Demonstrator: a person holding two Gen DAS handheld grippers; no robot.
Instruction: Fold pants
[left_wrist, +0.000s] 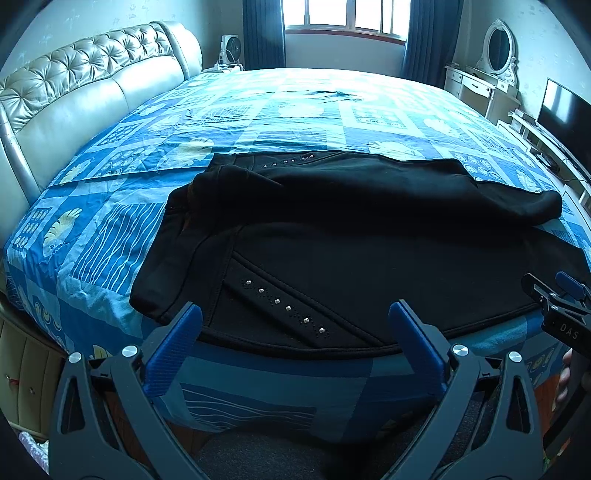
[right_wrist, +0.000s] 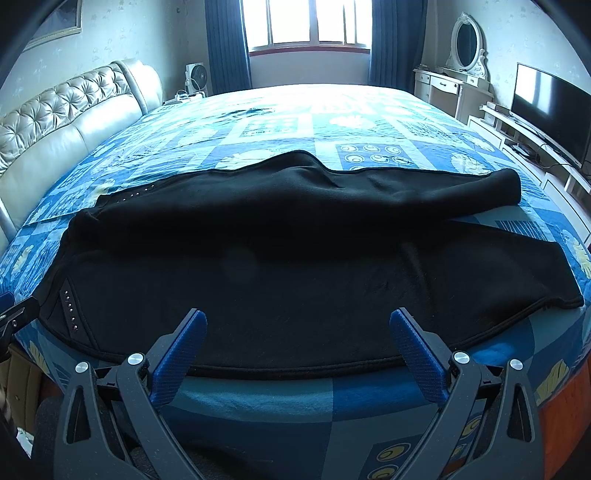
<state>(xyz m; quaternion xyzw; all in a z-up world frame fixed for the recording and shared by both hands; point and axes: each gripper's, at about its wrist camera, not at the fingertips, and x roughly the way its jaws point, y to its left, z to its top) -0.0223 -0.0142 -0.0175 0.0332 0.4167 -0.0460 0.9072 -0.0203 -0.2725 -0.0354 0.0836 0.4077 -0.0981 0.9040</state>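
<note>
Black pants (left_wrist: 369, 258) lie flat across the near side of a bed (left_wrist: 110, 229), covered by a blue patterned sheet (right_wrist: 369, 122). Waistband end points toward 9 o'clock, near the tufted headboard (left_wrist: 74, 92); leg ends point toward 3 o'clock. 2 legs show: the far leg (right_wrist: 332, 192) sits bunched and slightly raised, its cuff rounded at 2 o'clock; the near leg (right_wrist: 369, 288) lies flatter along the bed edge. Rows of small silver studs (left_wrist: 286, 307) mark the pocket seams, 1 row near the front hem, another at the far side of the hip.

Left gripper (left_wrist: 295, 332): jaws spread wide, blue pads (left_wrist: 173, 354) well apart, nothing between them. It hangs just off the bed edge at 6 o'clock, facing the hip and pocket part of the pants; tips look just above the near seam, contact cannot be told.

Right gripper (right_wrist: 297, 338): jaws also spread wide, empty, blue pads (right_wrist: 417, 358) apart. It faces the middle of the near leg from 6 o'clock, tips near the black hem. Part of it shows at 3 o'clock in the left wrist view (left_wrist: 557, 306), with fingers of a hand (left_wrist: 565, 380) behind it.

No containers hold anything visible. Background: window (right_wrist: 306, 22) with blue curtains (right_wrist: 225, 44) at 12 o'clock, small fan (right_wrist: 194, 79) at 11 o'clock, white dresser with oval mirror (right_wrist: 467, 40) at 1 o'clock, TV (right_wrist: 550, 103) on a low stand at 2 o'clock.
</note>
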